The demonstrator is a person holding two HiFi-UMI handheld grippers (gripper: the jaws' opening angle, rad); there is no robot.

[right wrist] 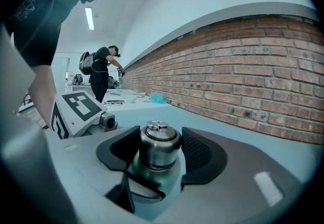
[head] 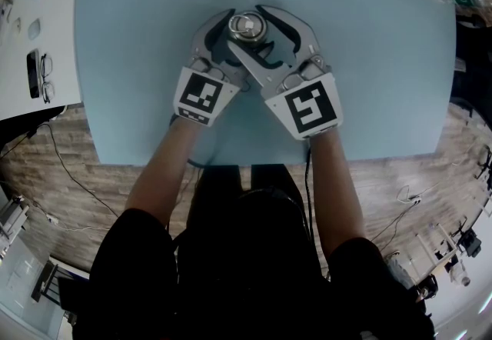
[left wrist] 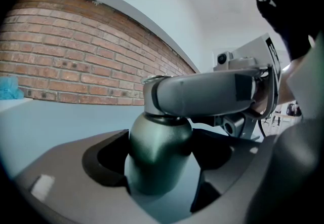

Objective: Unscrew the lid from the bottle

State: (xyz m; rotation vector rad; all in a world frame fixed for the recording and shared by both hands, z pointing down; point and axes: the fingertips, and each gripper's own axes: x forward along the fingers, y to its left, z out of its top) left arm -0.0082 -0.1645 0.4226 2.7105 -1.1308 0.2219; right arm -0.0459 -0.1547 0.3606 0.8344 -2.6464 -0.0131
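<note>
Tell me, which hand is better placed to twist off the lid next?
Right, likely: the right gripper clamps the lid, while the left gripper holds the bottle body lower down.

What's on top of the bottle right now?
A silver lid sits on the green bottle, with a small metal loop lying on its top. The right tongs clamp the lid's sides. The thread and the bottle's mouth beneath it are covered.

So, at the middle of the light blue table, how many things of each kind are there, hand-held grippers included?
Hand-held grippers: 2 (left hand-held gripper, right hand-held gripper)
Dark green metal bottle: 1
Silver lid: 1
Total: 4
</note>
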